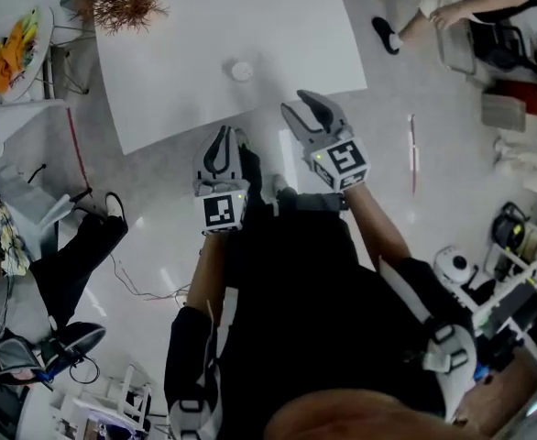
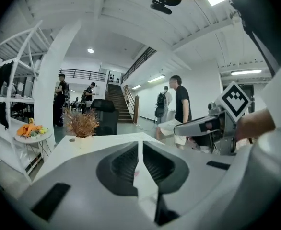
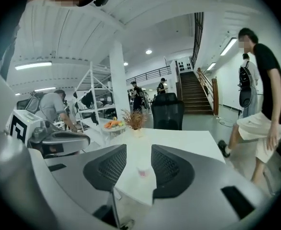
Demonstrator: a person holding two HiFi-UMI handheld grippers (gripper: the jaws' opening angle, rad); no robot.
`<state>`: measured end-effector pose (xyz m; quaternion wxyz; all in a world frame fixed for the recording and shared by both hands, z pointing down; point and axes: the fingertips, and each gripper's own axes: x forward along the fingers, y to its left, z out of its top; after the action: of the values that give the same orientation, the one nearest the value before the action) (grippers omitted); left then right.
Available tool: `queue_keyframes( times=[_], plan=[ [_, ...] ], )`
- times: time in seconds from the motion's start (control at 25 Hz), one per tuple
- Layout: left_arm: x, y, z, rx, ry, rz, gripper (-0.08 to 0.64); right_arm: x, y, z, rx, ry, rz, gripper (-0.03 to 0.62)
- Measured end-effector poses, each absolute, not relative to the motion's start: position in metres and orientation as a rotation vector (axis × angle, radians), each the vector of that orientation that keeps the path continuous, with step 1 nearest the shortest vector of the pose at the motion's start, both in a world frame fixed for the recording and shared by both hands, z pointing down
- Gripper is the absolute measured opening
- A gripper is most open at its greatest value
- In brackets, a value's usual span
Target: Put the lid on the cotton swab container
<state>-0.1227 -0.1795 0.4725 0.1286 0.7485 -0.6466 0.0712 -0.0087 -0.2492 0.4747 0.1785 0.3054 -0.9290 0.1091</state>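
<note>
**Clerk:** Largest items first, please.

**Keeper:** Item one, white table [image 1: 278,26], square, top mostly bare. Item two, a person walking [image 3: 263,104] on the floor [image 1: 149,200] past the table's right side, clear of it. Item three, a seated person [image 1: 12,291] at the far left, well apart. Item four, black chair [image 3: 168,111] behind the table's far edge. Item five, round side table [image 1: 39,26] carrying orange things, beside the table's left corner. Item six, dried plant [image 1: 126,3] on that same far-left corner.

**Clerk:** And the tools?

**Keeper:** Left gripper [image 1: 221,137], jaws pressed together, nothing between them. Right gripper [image 1: 307,108], jaws partly apart, gripping nothing. Both hang over the floor just short of the table's near edge, side by side.

**Clerk:** The task piece?

**Keeper:** Cotton swab container [image 1: 241,70], small and round, alone on the table near that near edge, well apart from the plant. It shows in line with the gap of the right gripper's jaws, with only bare tabletop between. Whether its lid is on cannot be told.
</note>
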Motion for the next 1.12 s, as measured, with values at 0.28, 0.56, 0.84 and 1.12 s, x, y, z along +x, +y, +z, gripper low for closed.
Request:
queue_keyframes(
  times=[0.28, 0.56, 0.84, 1.12],
  plan=[
    [-0.143, -0.234, 0.564, 2.328, -1.683, 0.431, 0.144, -0.044, -0.294, 0.535, 0.722, -2.557, 0.306, 0.166],
    [-0.146, -0.268, 0.653, 2.371, -1.474, 0.66, 0.249, -0.056, -0.32, 0.58, 0.59, -2.528, 0.242, 0.184],
    [-0.136, -0.305, 0.694, 2.419, -1.338, 0.77, 0.267, -0.063, -0.334, 0.607, 0.555, -2.513, 0.275, 0.199],
    [-0.125, -0.333, 0.704, 2.47, -1.291, 0.766, 0.27, -0.064, -0.341, 0.626, 0.537, -2.482, 0.285, 0.21]
  ],
)
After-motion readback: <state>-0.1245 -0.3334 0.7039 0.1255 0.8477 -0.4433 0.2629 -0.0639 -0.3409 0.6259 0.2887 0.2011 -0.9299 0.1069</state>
